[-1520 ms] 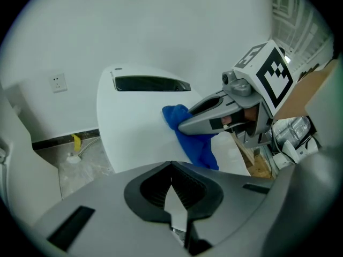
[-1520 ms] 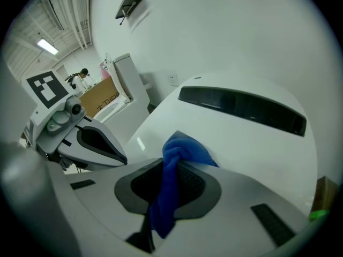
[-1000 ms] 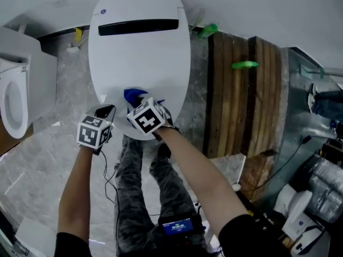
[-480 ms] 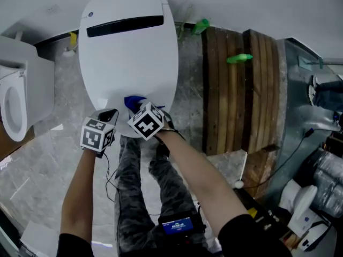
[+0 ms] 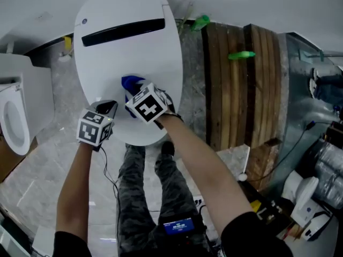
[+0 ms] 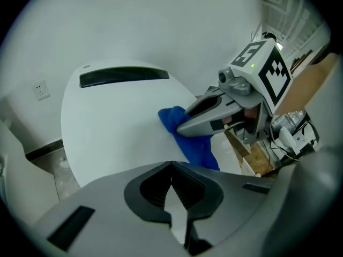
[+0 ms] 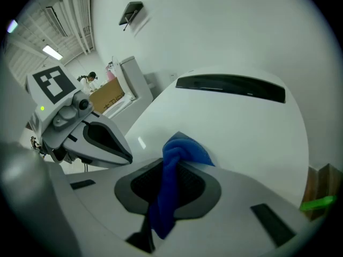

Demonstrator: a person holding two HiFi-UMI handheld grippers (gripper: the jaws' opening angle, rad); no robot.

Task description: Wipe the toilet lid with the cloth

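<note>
The right gripper (image 5: pixel 133 93) has its jaws closed on the blue cloth (image 7: pixel 179 150), which touches the white toilet lid (image 5: pixel 134 52) near its middle. The left gripper (image 6: pixel 172 196) is just beside it, jaws together with nothing between them

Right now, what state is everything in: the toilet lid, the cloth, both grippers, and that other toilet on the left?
Toilet lid: down, closed.
Cloth: bunched up, lying on the lid, pinched at one end.
Right gripper: shut on the cloth.
Left gripper: shut, nothing between its jaws, over the lid's near edge.
Second toilet: uncovered, its opening shows.
</note>
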